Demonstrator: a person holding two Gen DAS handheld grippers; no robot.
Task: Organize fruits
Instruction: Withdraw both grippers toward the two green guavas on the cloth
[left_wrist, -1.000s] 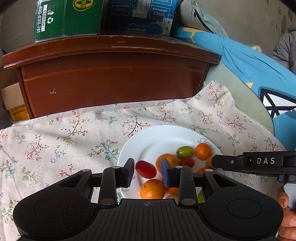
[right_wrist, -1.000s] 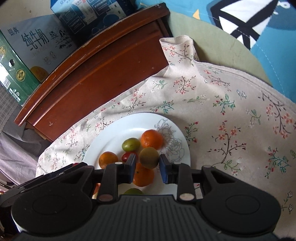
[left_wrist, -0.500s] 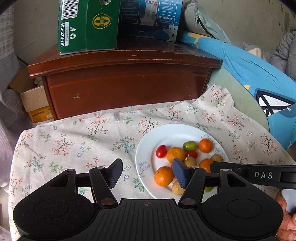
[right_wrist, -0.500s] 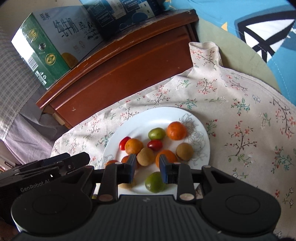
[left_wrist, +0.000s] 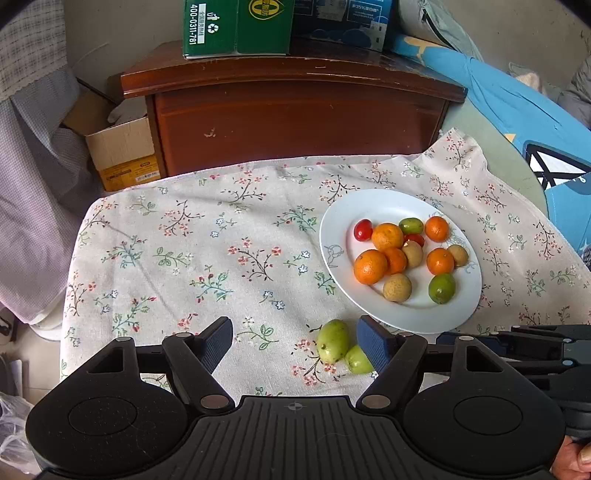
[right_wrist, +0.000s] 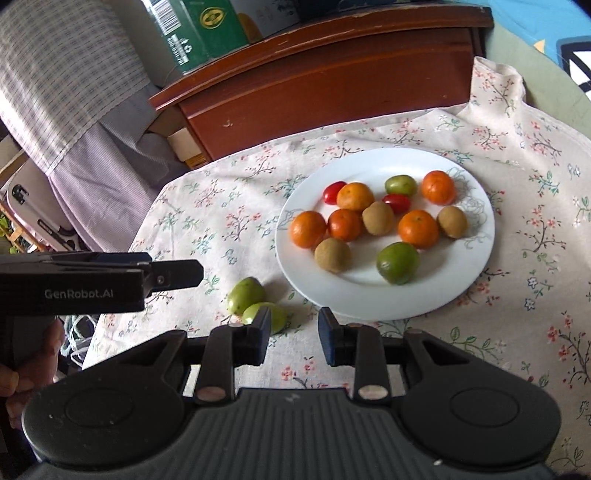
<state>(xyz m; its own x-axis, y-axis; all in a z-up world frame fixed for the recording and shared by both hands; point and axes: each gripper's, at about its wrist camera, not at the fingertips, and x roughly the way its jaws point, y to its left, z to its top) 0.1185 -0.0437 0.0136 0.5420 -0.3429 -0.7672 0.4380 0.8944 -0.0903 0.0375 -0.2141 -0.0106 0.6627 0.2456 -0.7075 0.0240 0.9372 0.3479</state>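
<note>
Two green fruits (left_wrist: 333, 346) lie touching each other on the flowered cloth (left_wrist: 207, 258), just off the near rim of the plate (left_wrist: 400, 320), which carries the other small fruit: oranges, brown ones, red tomatoes, green ones. The left claw (left_wrist: 295, 345) is spreading, nothing between its pads; the pair sits just inside its right pad. The right claw (right_wrist: 293, 328) is nearly pressed together, also empty, and its left pad covers part of the nearer green fruit (right_wrist: 264, 314).

These fruits look light, round, smooth-skinned and firm, so likely to roll or squirt out of a hard pinch. Judged best: take one at a time across its widest middle, pads level, with gentle pressure, then set it low onto a bare patch of the plate
</note>
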